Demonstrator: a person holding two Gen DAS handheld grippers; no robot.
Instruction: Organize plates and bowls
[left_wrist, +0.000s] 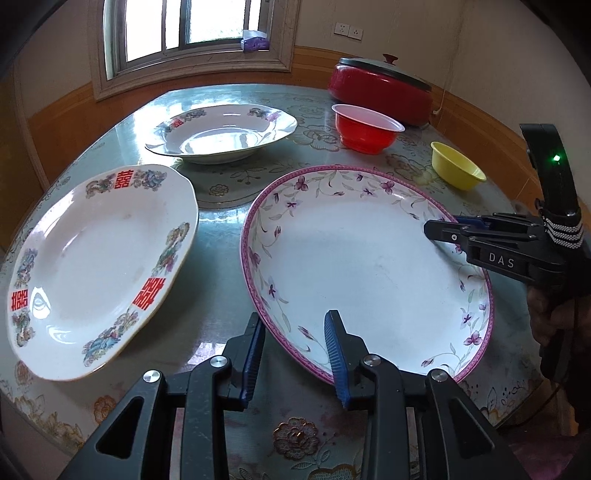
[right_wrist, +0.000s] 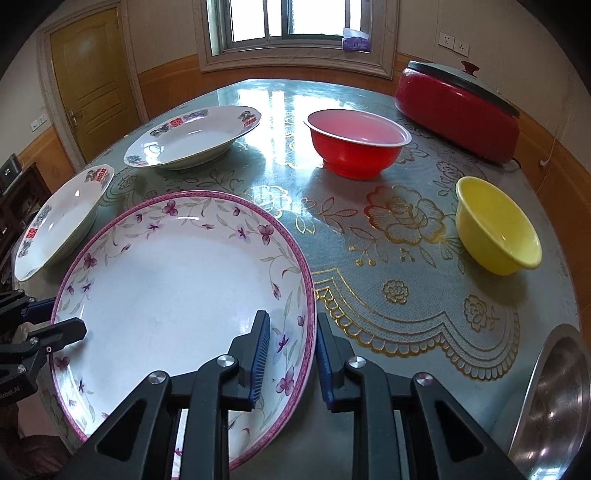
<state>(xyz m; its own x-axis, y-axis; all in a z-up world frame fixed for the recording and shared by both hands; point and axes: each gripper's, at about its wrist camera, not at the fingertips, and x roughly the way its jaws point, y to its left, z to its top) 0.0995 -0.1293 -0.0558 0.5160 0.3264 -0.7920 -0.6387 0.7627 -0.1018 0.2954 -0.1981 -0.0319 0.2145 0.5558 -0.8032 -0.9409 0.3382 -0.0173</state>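
1. Lower right of the left wrist view: the purple-flowered plate (left_wrist: 365, 266) fills the frame, seemingly tipped up off the green patterned table (left_wrist: 221, 236), though whether it is fully clear I cannot tell.
2. Left gripper (left_wrist: 295, 354) straddles the plate's near rim, one pad inside, one outside; contact on the outer pad looks doubtful, so I cannot tell whether it clamps.
3. Right gripper (right_wrist: 291, 358) bites the opposite rim, pads (right_wrist: 260, 354) either side, apparently pinching it.
4. Two red-character plates sit apart: one at the left edge (left_wrist: 99, 269), one at upper centre (left_wrist: 221, 133).
5. Red bowl (right_wrist: 356, 142) and yellow bowl (right_wrist: 496, 227) stand separately at upper right.
6. Judgement: two-handed carry of the flowered plate is in hand; stacking has not begun.
7. Next move needs a level lift, both grips firm, onto another plate.
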